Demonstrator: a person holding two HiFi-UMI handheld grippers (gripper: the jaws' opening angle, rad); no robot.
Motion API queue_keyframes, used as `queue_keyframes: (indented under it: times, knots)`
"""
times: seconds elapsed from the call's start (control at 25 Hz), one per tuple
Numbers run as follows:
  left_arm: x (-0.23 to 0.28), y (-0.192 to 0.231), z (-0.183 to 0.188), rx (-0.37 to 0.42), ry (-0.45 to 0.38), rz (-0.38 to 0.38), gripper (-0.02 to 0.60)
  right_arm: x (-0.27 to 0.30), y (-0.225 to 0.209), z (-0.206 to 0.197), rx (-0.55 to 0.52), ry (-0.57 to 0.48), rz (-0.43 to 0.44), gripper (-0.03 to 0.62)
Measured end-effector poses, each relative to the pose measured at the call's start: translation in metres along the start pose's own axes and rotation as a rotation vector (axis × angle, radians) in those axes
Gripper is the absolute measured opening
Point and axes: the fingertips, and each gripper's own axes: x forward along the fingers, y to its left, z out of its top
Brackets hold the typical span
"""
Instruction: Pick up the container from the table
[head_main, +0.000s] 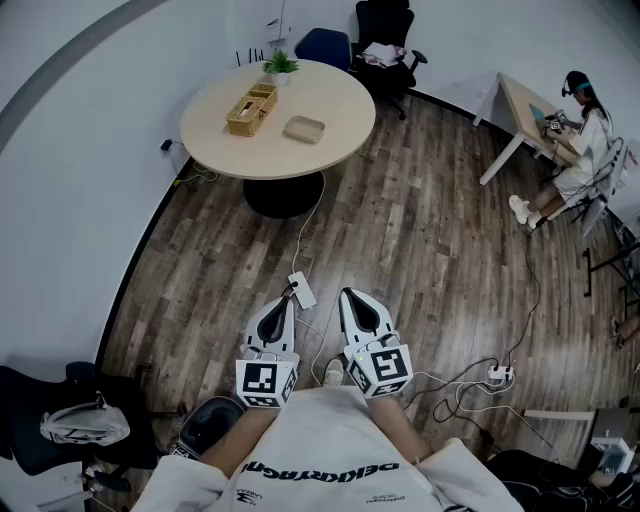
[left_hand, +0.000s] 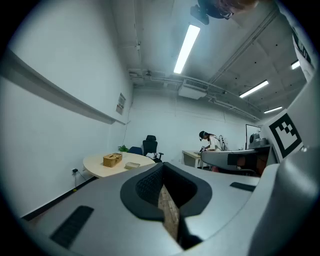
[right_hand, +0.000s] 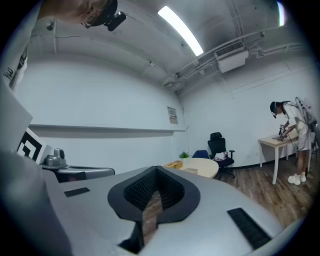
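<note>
A woven, box-shaped container (head_main: 251, 108) stands on the round pale table (head_main: 340, 95) far ahead, with a shallow tan dish (head_main: 304, 129) just to its right. My left gripper (head_main: 287, 298) and right gripper (head_main: 349, 294) are held close to my body, level, pointing at the table from well across the floor. Both are shut with nothing between the jaws. In the left gripper view the container (left_hand: 112, 159) and dish (left_hand: 132, 165) are small beyond the shut left gripper (left_hand: 162, 171). In the right gripper view the container (right_hand: 173, 164) sits past the shut right gripper (right_hand: 156, 172).
A small potted plant (head_main: 280, 65) stands at the table's far edge. A blue chair (head_main: 323, 45) and a black office chair (head_main: 385, 40) stand behind the table. A person (head_main: 585, 140) sits at a desk (head_main: 515, 105) on the right. A power strip (head_main: 302, 290) and cables (head_main: 470, 385) lie on the wood floor.
</note>
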Motion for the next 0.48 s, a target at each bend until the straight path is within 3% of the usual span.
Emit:
queue_keyframes:
  times: [0.48]
  knots:
    - [0.042,-0.021,-0.007,-0.004,0.013,0.042,0.015,0.008,-0.053,0.001,0.042,-0.007,0.033,0.032]
